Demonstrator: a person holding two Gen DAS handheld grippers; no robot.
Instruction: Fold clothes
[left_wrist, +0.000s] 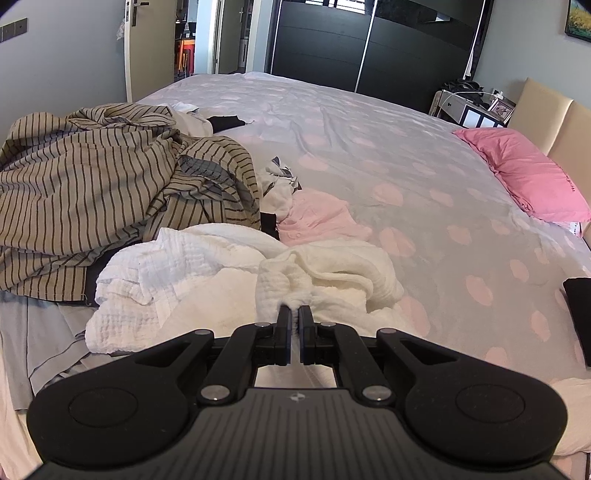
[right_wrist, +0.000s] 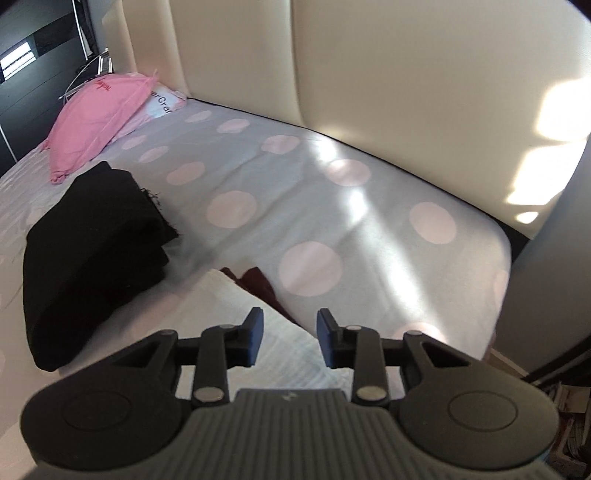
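While the left gripper (left_wrist: 294, 308) pinched a bunched fold of the white cloth (left_wrist: 207, 273), that cloth lay crumpled at the bed's (left_wrist: 369, 147) near edge, beside a striped garment (left_wrist: 92, 192) and a pink one (left_wrist: 321, 218). The right gripper (right_wrist: 290, 325) hung with its jaws apart and nothing between them, above a pale folded piece (right_wrist: 236, 310) (a dark red item (right_wrist: 258, 280) peeked from under it). A black folded stack (right_wrist: 92, 251) sat just beside it, toward the pink pillow (right_wrist: 99, 114).

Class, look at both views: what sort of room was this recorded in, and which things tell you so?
A home bedroom, most likely: a wide bed with a polka-dot cover, a pink pillow against a padded headboard, and a dark sliding-door wardrobe.
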